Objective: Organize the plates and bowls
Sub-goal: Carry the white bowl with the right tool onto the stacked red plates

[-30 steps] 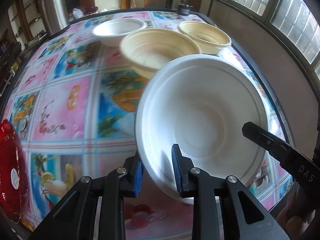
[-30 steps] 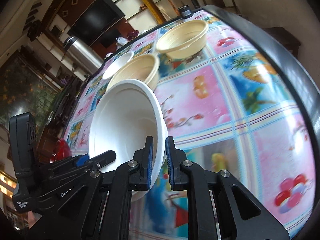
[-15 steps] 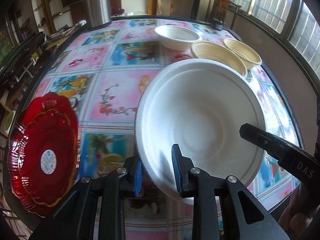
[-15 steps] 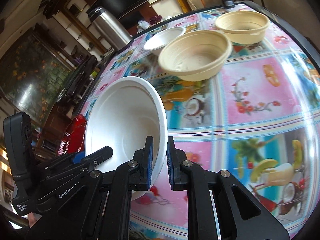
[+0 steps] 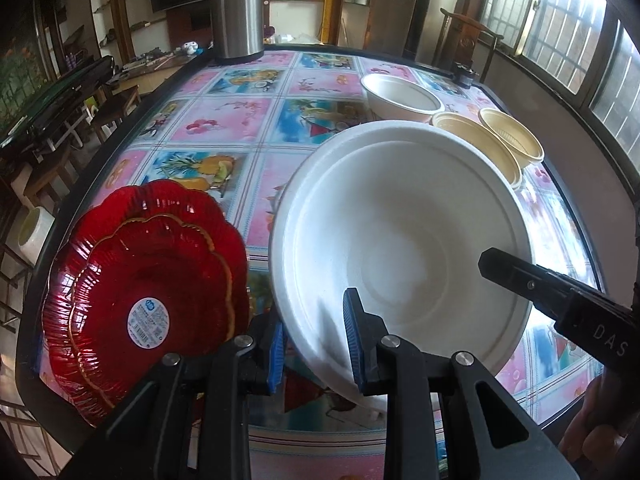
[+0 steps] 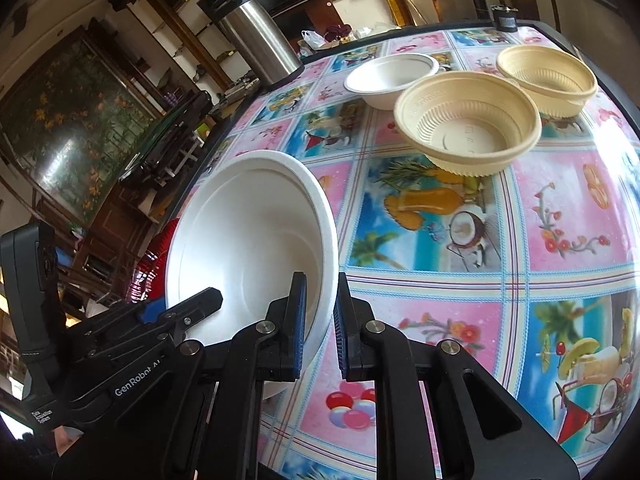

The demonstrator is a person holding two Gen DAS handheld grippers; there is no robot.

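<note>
Bright fruit-print squares cover the table [image 6: 460, 240] beneath both tools. Nearest, the left gripper [image 5: 316, 344] and right gripper [image 6: 320, 320] each pinch the rim of one large white bowl [image 5: 400, 240], held tilted above the cloth with its mouth facing the cameras. Just left of it lie stacked red plates [image 5: 148, 280]. Farther off stand two cream bowls [image 6: 468, 124], a small white bowl [image 6: 392, 76] and a steel flask [image 5: 236, 8].
</note>
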